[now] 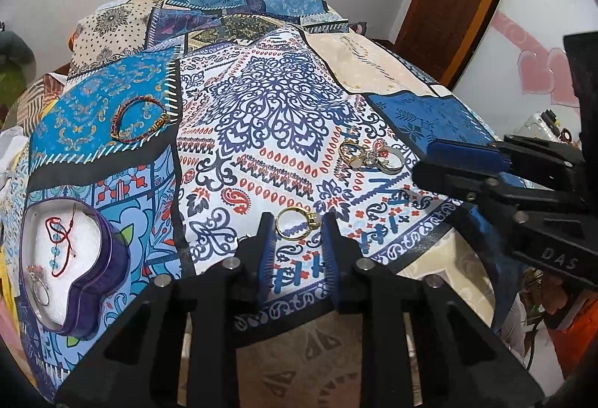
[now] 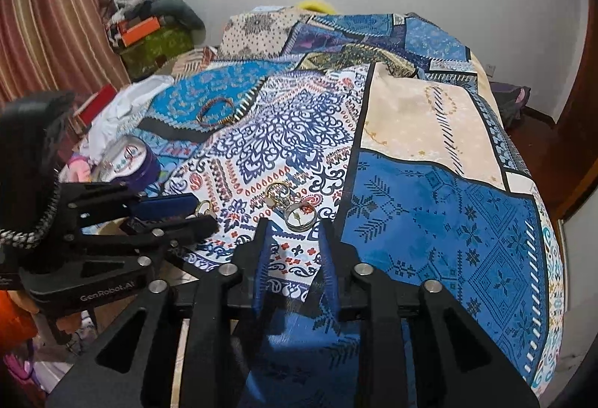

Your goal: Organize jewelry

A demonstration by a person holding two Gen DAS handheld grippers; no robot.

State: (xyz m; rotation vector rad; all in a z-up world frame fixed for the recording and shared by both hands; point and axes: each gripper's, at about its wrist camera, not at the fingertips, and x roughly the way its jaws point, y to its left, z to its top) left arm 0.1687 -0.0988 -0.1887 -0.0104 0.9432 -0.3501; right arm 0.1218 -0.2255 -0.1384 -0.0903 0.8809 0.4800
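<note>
Gold ring point(image 1: 297, 223) w/ pale stone lies flat on patterned bedspread point(image 1: 269, 101), just ahead of left gripper point(image 1: 299, 236), framed between its two tips; jaws spread apart, nothing gripped, ribbed blue pads point(image 1: 267, 251) clear of the band. Same ring in right wrist view is mostly hidden behind left gripper's fingers.

Ring cluster point(image 1: 370, 155) farther back & to the right: several bands, gold and silver-toned, touching/overlapping, one wide polished band point(image 2: 301, 215). In right view the cluster sits just beyond right gripper point(image 2: 293, 240), jaws parted, empty.

Braided bracelet point(image 1: 140, 118), red/brown cord w/ gold-coloured bead section, loops on the turquoise patch, well apart from rings.

Heart-shaped tin point(image 1: 93, 281), purple wall, white foam lining, at left edge of bed. Inside: red cord bracelet point(image 1: 59, 240) w/ small blue beads, plus silver ring point(image 1: 39, 286) w/ pinkish setting.

Spread: smooth printed fabric, patchwork of paisley, blue-on-white medallion, cream and deep-blue panels.

Writing: "GenRobot.AI" on left gripper body in right view; "DAS" on right gripper body in left view.
</note>
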